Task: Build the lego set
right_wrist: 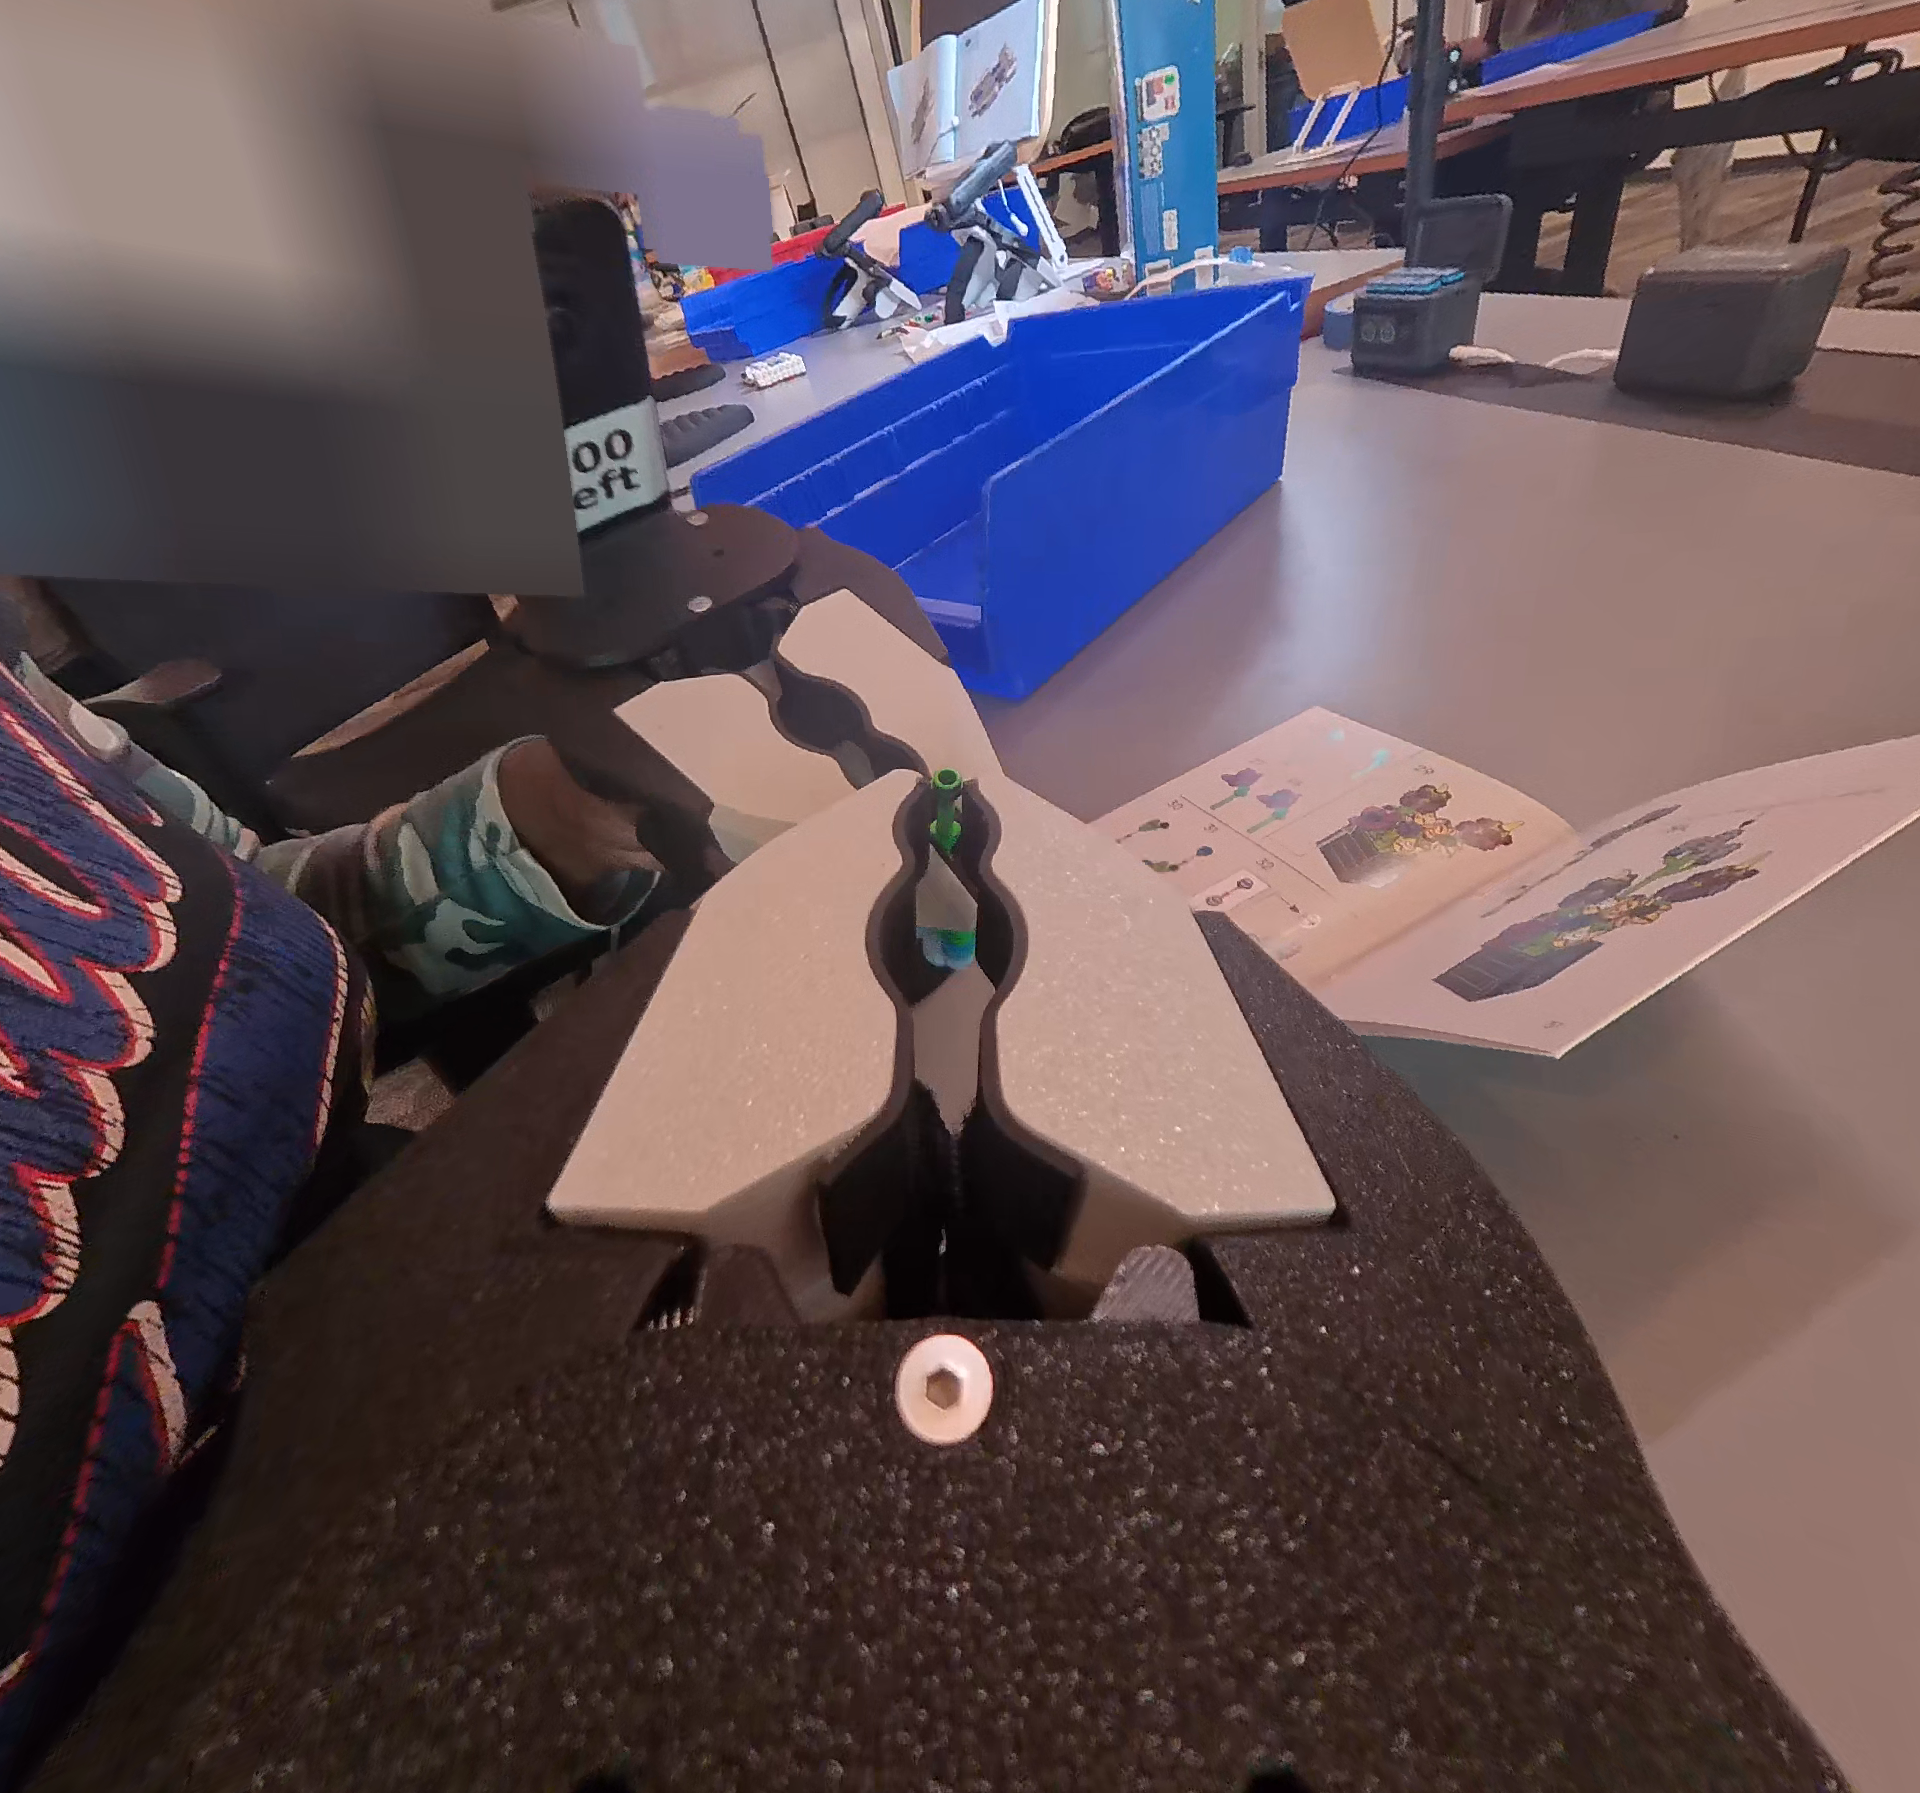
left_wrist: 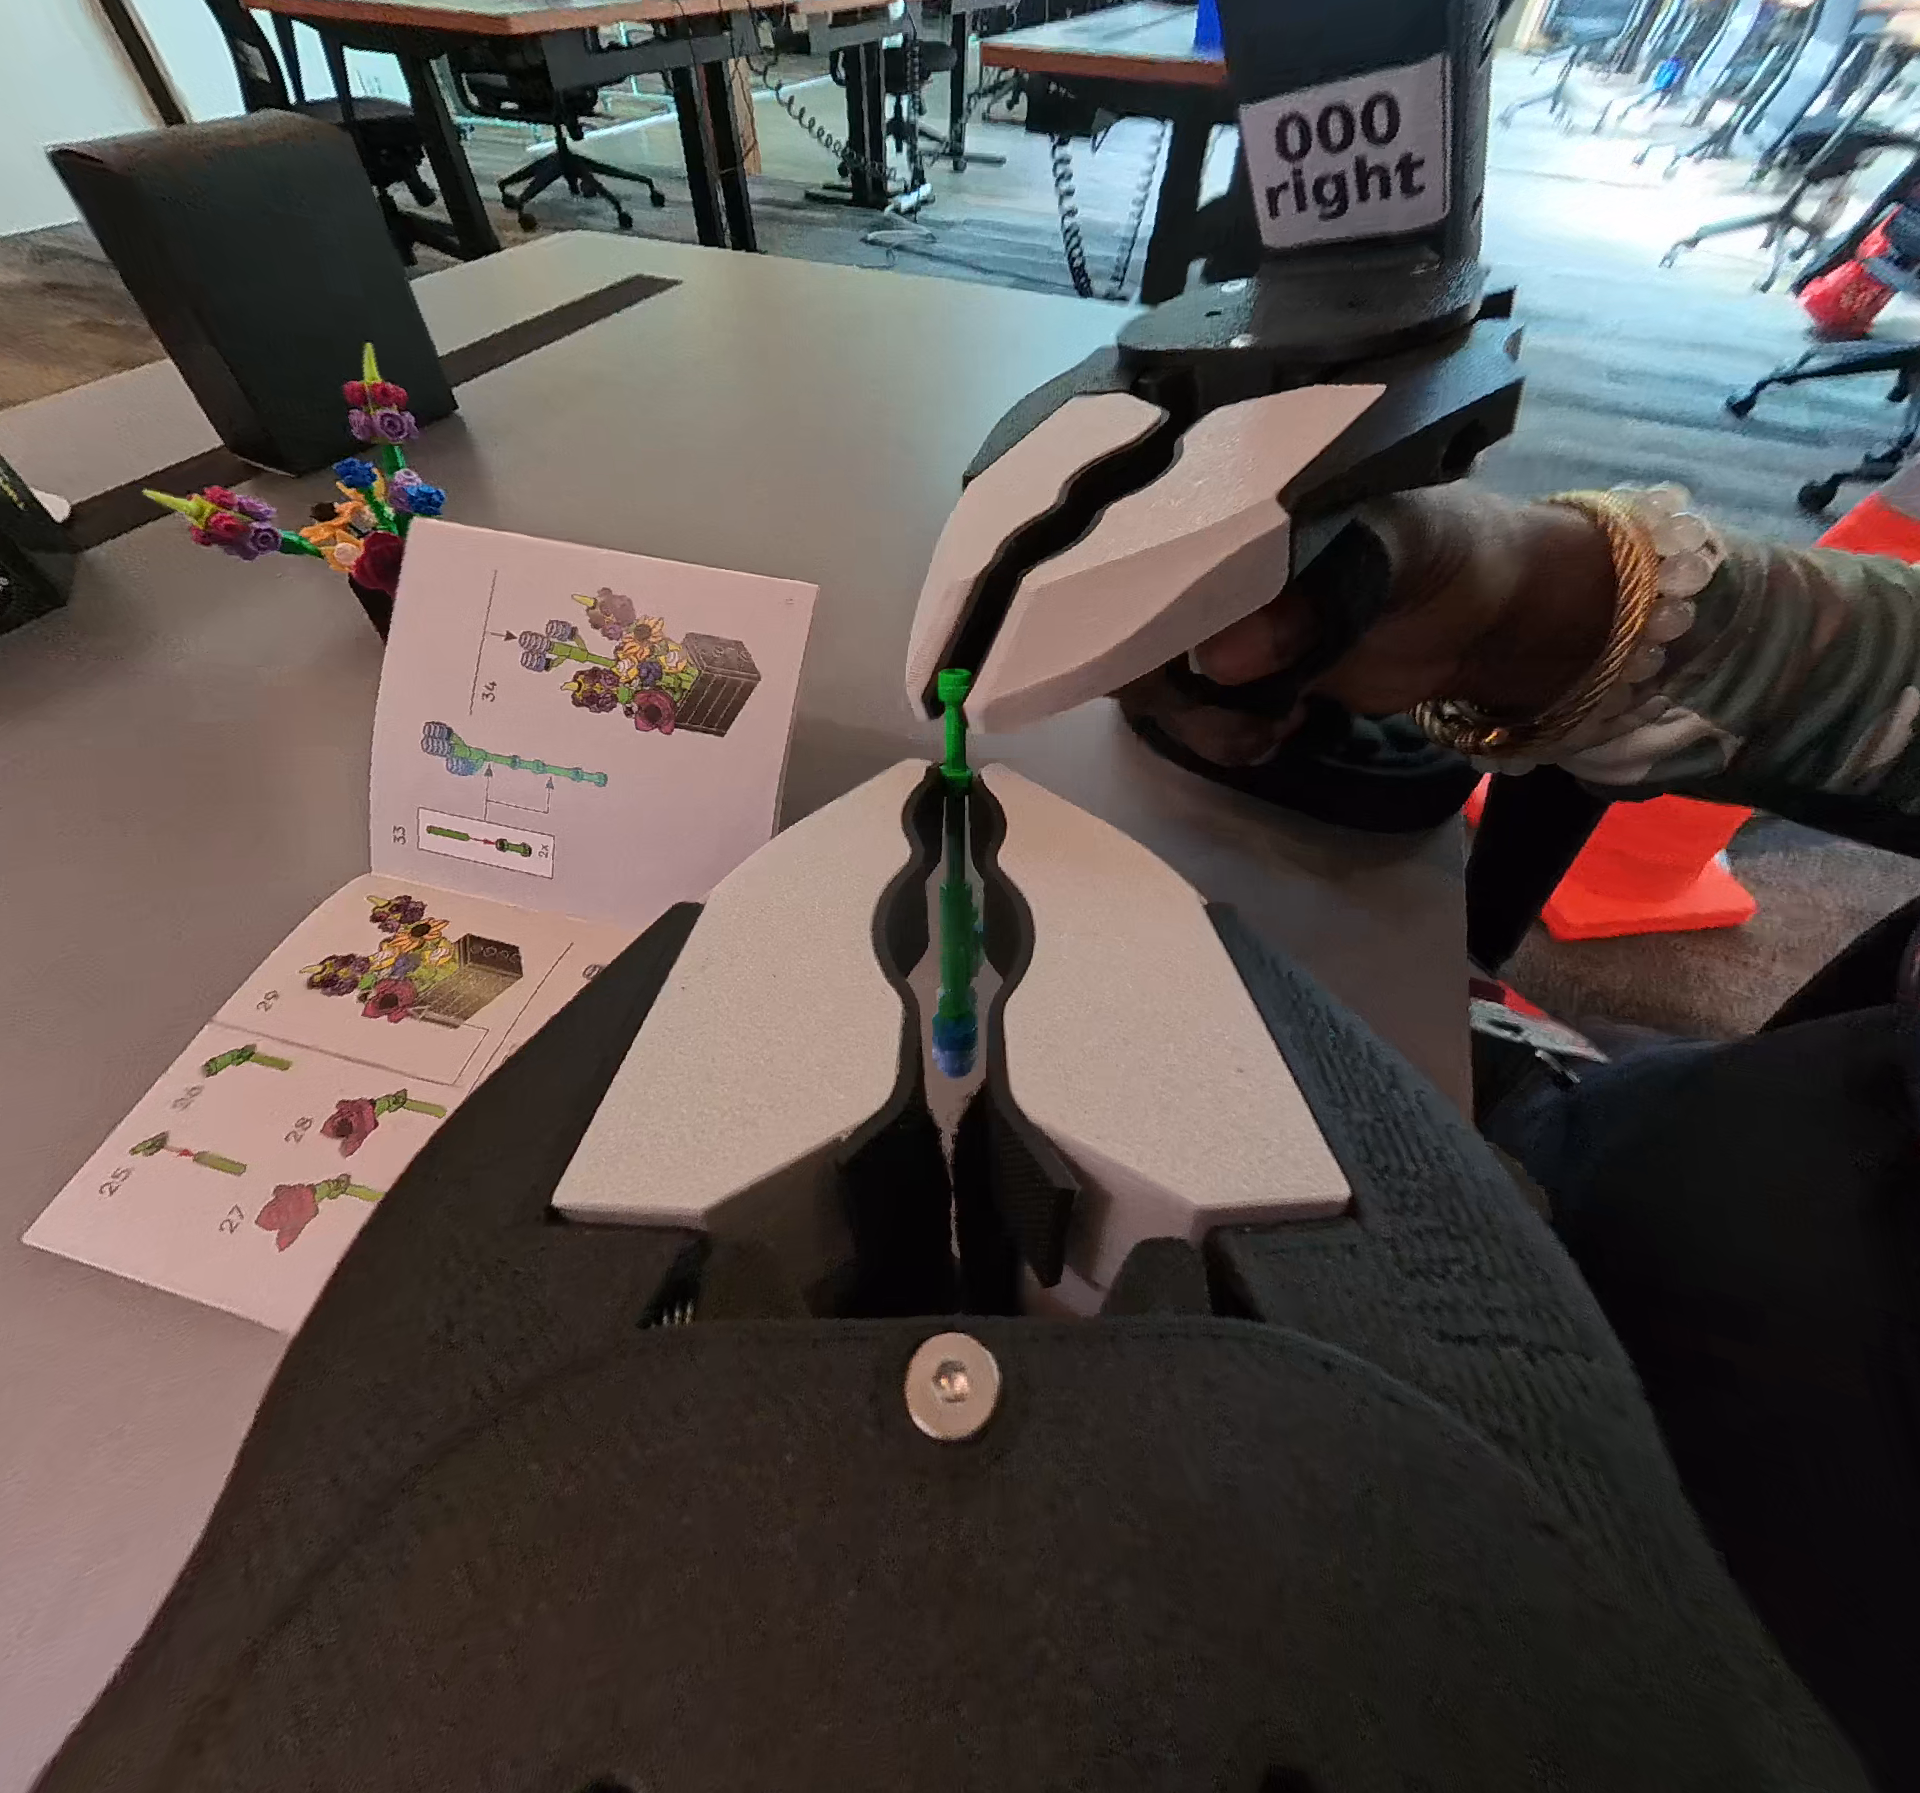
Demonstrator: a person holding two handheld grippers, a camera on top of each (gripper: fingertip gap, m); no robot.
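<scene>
Left wrist view: my left gripper (left_wrist: 954, 775) is closed on a green stem (left_wrist: 954, 896) with a blue piece at its near end. My right gripper (left_wrist: 951, 699) pinches the stem's top, above the grey table (left_wrist: 727, 413). The open instruction booklet (left_wrist: 582, 704) lies toward the table's left edge, the flower bouquet (left_wrist: 343, 507) behind it.

Right wrist view: my right gripper (right_wrist: 948, 793), closed, grips the stem (right_wrist: 943, 808) at its tips. A blue bin (right_wrist: 1091, 465) sits beyond, the booklet (right_wrist: 1455, 870) at right.
</scene>
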